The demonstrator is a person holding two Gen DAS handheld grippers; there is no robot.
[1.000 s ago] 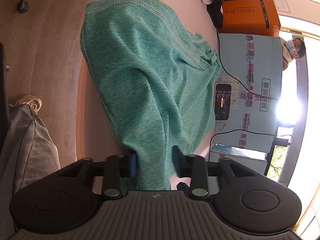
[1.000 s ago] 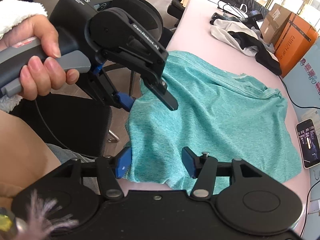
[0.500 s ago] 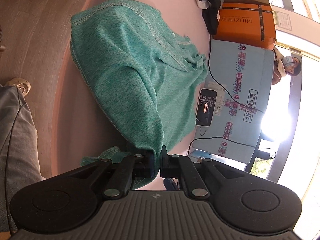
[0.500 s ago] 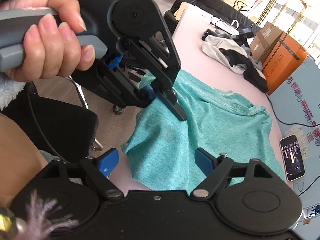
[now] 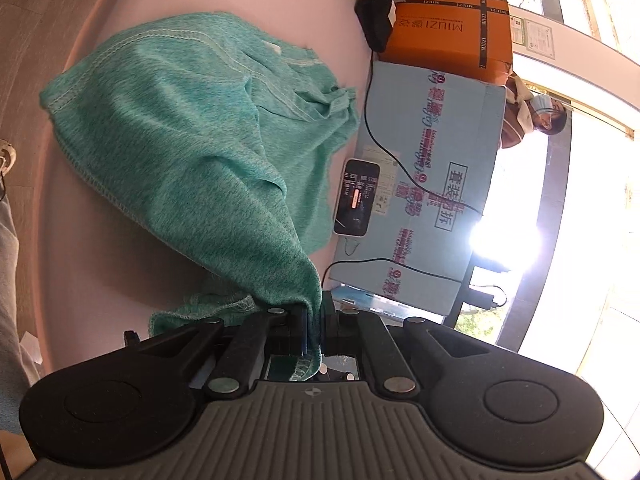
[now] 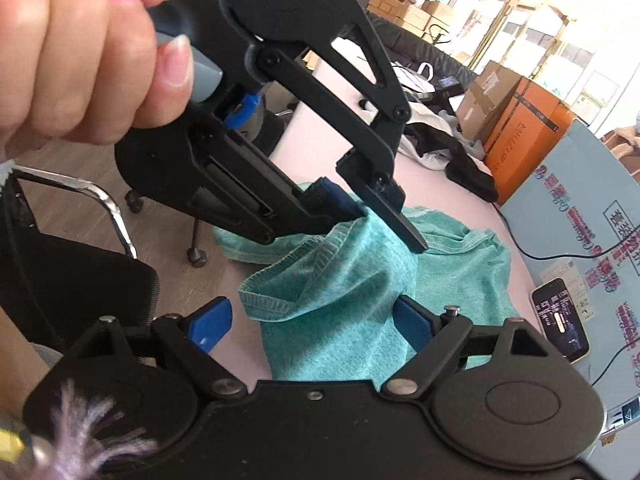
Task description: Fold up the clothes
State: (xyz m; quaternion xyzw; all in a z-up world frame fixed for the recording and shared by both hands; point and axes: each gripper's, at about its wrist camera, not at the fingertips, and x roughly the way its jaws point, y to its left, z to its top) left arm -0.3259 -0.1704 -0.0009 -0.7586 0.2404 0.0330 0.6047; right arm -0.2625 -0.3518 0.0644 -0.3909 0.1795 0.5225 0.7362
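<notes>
shirt: teal tee (image 5: 192,148) bunched on the pink table (image 5: 304,12), one hemmed edge pulled up off it
left gripper (image 5: 314,320): jaws pressed together, pinching that edge
right gripper (image 6: 308,324): spread wide, cloth sits btwn the blue pads (image 6: 210,322) but not pressed
step: prob picking up 2nd corner for the fold
next: right needs to close on the hem nr the left's pinch, then lift both tog

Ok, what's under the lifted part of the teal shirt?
Under the raised corner of the teal shirt, pinched by the left gripper, bare pink table and a bunched hem show. The rest of the shirt lies on the table, covering whatever is beneath.
</notes>
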